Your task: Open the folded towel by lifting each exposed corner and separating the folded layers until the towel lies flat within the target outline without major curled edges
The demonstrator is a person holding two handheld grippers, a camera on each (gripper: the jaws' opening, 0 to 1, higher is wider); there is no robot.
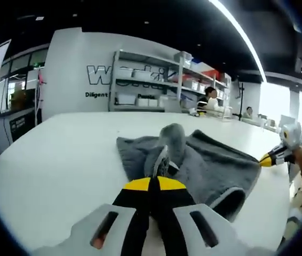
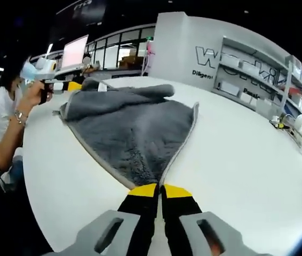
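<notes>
Left gripper (image 1: 152, 181) clamps towel (image 1: 204, 160) fold; right gripper (image 2: 160, 186) clamps corner

The left gripper view sits low over the white table (image 1: 60, 160), right at the near edge of the grey towel (image 1: 204, 160), facing the far shelves (image 1: 156, 80). The right gripper view looks from the opposite corner of the towel (image 2: 135, 128), equally close, facing back across it. Both share towel and table, and each catches the other gripper: right gripper (image 1: 268, 159), left gripper (image 2: 68, 85).
</notes>
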